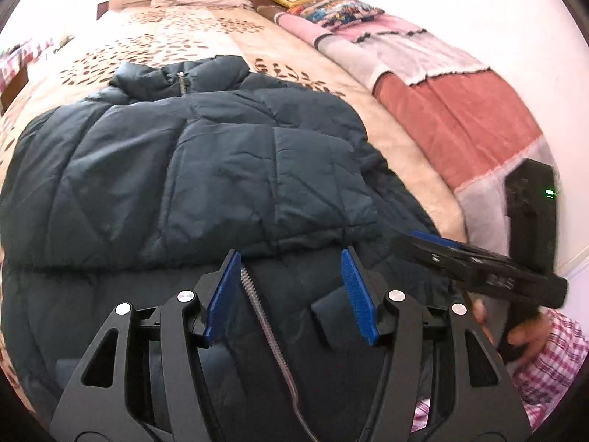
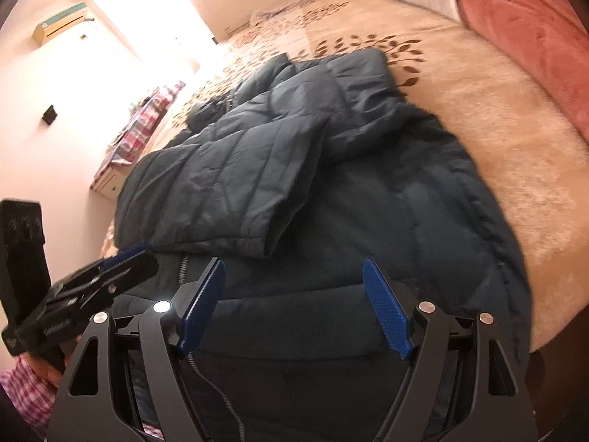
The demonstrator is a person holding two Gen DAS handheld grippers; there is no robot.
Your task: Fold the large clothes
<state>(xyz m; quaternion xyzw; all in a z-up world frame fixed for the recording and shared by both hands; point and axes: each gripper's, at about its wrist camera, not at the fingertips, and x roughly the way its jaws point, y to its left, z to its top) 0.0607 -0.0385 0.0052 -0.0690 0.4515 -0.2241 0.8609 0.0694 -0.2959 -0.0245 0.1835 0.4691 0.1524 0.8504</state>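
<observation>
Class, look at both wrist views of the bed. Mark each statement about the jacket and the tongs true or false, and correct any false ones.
1. The dark puffer jacket lies on a bedspread with a leaf pattern. True.
2. The left tongs are clamped on a sleeve. False: the blue pads stand apart over the jacket's zipper, pressing on nothing.
3. One sleeve is folded across the jacket's front. True.
4. The right tongs are shut. False: they are wide open above the jacket's lower part.
5. The jacket is bright red. False: it is dark blue-green; the red piece is a blanket along the bed's edge.
</observation>
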